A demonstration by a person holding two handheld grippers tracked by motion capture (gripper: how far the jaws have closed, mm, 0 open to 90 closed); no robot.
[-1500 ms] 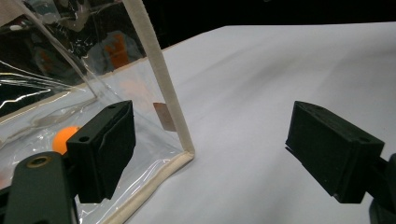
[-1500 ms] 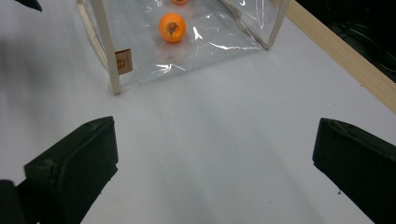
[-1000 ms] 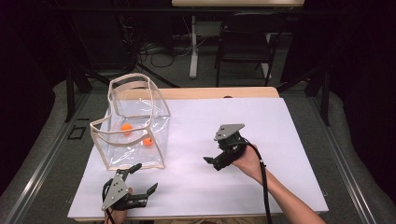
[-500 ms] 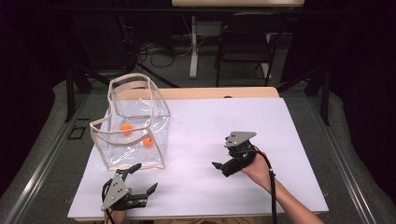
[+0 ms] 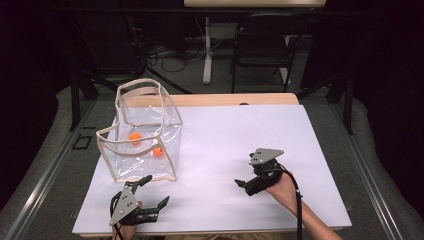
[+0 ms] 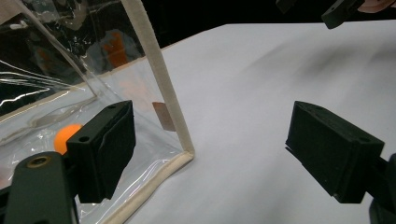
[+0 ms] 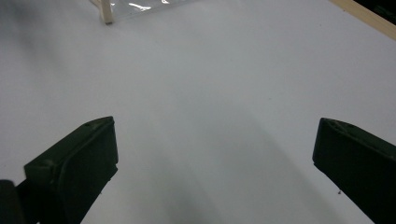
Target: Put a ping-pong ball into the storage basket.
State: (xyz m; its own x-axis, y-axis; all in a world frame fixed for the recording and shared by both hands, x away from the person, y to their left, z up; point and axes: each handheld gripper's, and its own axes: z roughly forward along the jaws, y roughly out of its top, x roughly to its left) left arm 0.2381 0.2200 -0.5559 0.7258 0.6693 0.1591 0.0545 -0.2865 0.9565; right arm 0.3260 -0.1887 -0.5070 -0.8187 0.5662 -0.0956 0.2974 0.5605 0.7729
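Clear bag (image 5: 145, 142) — no legible writing

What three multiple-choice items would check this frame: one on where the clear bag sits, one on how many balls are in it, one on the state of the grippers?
1. Where does the clear bag stand on the table?
A. Far left part
B. Near right corner
C. Middle of the near edge

2. How many orange balls lie inside the bag?
A. None
B. Two
C. Five

3. How do the left gripper and right gripper stand?
A. Both shut on the bag
B. Left shut on a ball, right open
C. Both open, holding nothing

Answers:
1 A, the high view shows the bag at the table's left, toward the far side.
2 B, two orange balls show through the clear wall.
3 C, each gripper view shows its jaws wide apart with nothing between them.
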